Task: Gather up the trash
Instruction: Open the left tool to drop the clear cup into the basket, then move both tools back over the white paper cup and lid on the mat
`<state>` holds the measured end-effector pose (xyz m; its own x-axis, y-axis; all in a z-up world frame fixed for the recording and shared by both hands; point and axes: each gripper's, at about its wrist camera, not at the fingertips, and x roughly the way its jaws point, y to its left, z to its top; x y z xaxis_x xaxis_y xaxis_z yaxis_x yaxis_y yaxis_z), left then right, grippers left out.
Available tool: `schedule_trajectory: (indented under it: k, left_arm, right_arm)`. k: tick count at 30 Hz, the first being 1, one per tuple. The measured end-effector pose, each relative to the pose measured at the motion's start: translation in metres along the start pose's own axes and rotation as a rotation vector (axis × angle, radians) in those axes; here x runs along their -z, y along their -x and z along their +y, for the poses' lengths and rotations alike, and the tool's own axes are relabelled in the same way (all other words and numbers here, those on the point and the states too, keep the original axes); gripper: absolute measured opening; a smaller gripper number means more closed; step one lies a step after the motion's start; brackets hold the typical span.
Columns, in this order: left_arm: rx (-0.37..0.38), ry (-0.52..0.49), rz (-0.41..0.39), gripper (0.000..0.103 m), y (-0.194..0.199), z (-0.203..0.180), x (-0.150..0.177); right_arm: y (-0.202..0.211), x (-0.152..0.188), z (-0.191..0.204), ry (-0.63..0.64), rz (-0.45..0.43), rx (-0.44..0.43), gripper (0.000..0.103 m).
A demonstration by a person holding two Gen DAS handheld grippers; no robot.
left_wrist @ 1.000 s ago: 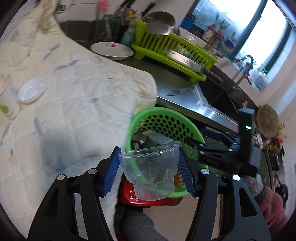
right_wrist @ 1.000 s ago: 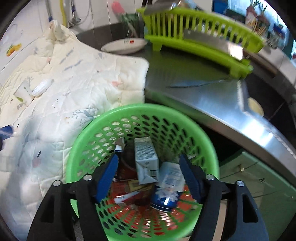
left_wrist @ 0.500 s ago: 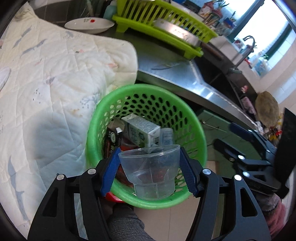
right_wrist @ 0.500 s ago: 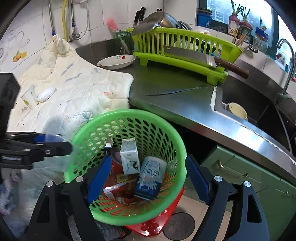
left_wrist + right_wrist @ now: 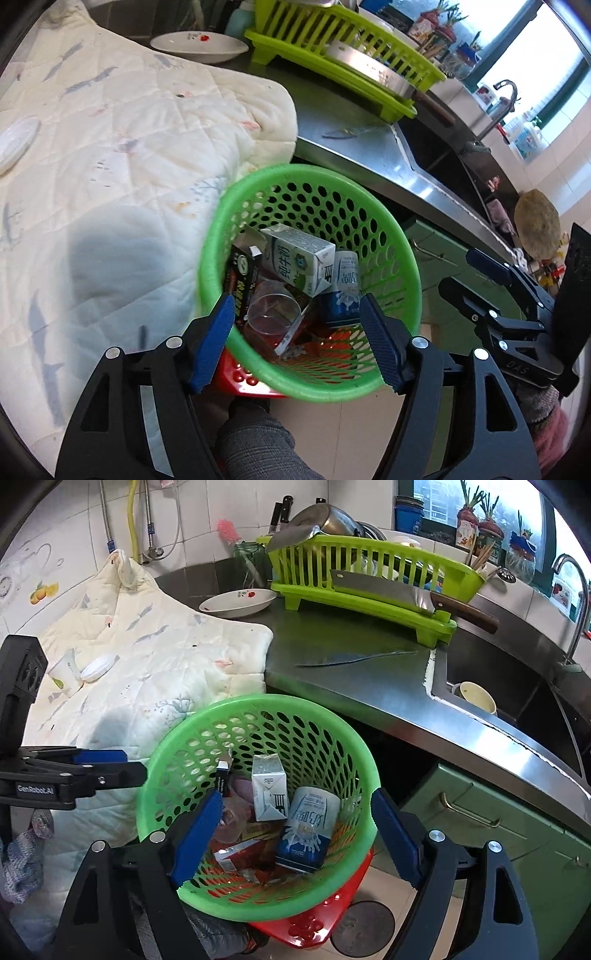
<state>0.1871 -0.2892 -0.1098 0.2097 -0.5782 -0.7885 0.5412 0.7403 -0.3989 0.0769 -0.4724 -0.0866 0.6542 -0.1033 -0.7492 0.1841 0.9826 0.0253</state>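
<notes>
Two tongs hang over my green basket. The left tongs are opening, nothing between them; the clear cup lies inside. Right tongs released, empty. Next I fetch the white lid near the worktop's left edge.

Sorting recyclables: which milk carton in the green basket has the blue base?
The milk carton nearer the sink side, blue with white splashes at its base. The other carton beside it is white and grey with green print.

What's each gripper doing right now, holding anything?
Left gripper: fingers opening, nothing held; the clear plastic cup lies in the green perforated plastic basket.
Right gripper: open, empty, above that basket.
</notes>
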Motion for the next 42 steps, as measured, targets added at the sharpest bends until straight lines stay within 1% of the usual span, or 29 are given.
schedule_trajectory:
  k: [6,9,15,21,27,30,31,33,34,40,42]
  left_arm:
    - [-0.07,0.006,-0.049,0.069,0.032,0.016,0.003]
    - [-0.101,0.025,-0.081,0.069,0.051,0.029,0.006]
    - [-0.17,0.059,-0.142,0.069,0.087,0.058,0.009]
    - [-0.263,0.13,-0.203,0.069,0.124,0.1,0.013]
    - [-0.38,0.204,-0.275,0.069,0.16,0.15,0.014]
    - [-0.415,0.231,-0.286,0.069,0.168,0.169,0.011]
    - [-0.438,0.242,-0.293,0.069,0.17,0.179,0.007]
    - [-0.446,0.252,-0.301,0.074,0.171,0.188,0.001]
    - [-0.458,0.258,-0.308,0.078,0.171,0.196,-0.003]
    - [-0.502,0.258,-0.322,0.081,0.162,0.227,-0.029]
    - [-0.505,0.256,-0.323,0.081,0.157,0.237,-0.038]
  right_arm:
    - [0.006,-0.006,0.019,0.022,-0.016,-0.015,0.08]
    - [0.009,-0.009,0.032,0.036,-0.025,-0.032,0.083]
    - [0.008,-0.015,0.062,0.063,-0.026,-0.071,0.084]
    - [0.002,-0.027,0.103,0.114,-0.032,-0.115,0.084]
    - [-0.007,-0.038,0.137,0.146,-0.032,-0.16,0.084]
    - [-0.013,-0.044,0.152,0.162,-0.029,-0.179,0.084]
    - [-0.015,-0.046,0.157,0.166,-0.027,-0.188,0.084]
    - [-0.019,-0.049,0.165,0.172,-0.025,-0.204,0.084]
    - [-0.02,-0.051,0.168,0.175,-0.024,-0.209,0.085]
    - [-0.034,-0.059,0.185,0.192,-0.006,-0.232,0.085]
    - [-0.041,-0.063,0.189,0.197,0.001,-0.238,0.085]
